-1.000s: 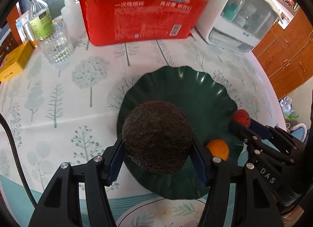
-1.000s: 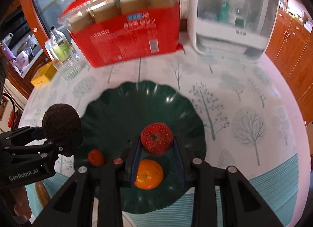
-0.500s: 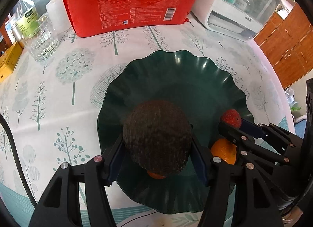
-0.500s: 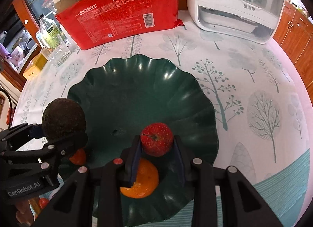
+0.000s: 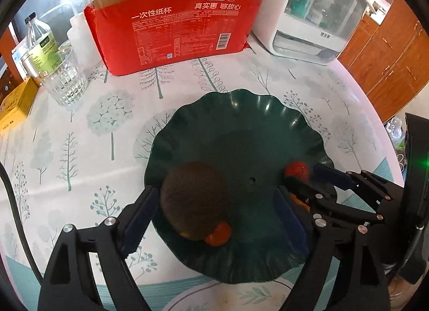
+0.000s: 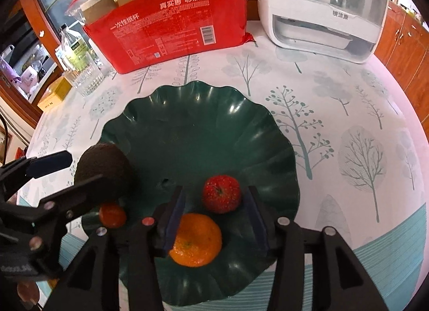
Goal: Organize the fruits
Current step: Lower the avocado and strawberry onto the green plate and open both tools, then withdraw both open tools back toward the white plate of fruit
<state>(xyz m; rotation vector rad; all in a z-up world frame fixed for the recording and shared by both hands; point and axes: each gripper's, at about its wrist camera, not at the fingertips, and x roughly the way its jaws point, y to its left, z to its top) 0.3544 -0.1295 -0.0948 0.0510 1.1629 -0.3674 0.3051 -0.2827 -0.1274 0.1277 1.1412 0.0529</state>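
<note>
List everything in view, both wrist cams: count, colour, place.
plate: 1, dark green, wavy rim, table centre
avocado: 1, dark brown, plate's left edge, between left jaws
strawberry: 1, red, on plate, between right jaws
orange: 1, on plate, near edge
small red-orange fruit: 1, on plate beside avocado
paper cup pack: 1, red, behind plate
white appliance: 1, back right
glass tumbler: 1, clear, back left
bottle: 1, clear, green label
yellow box: 1, far left
tablecloth: 1, white, tree print
left gripper: black, jaws opening
right gripper: black, jaws opening
</note>
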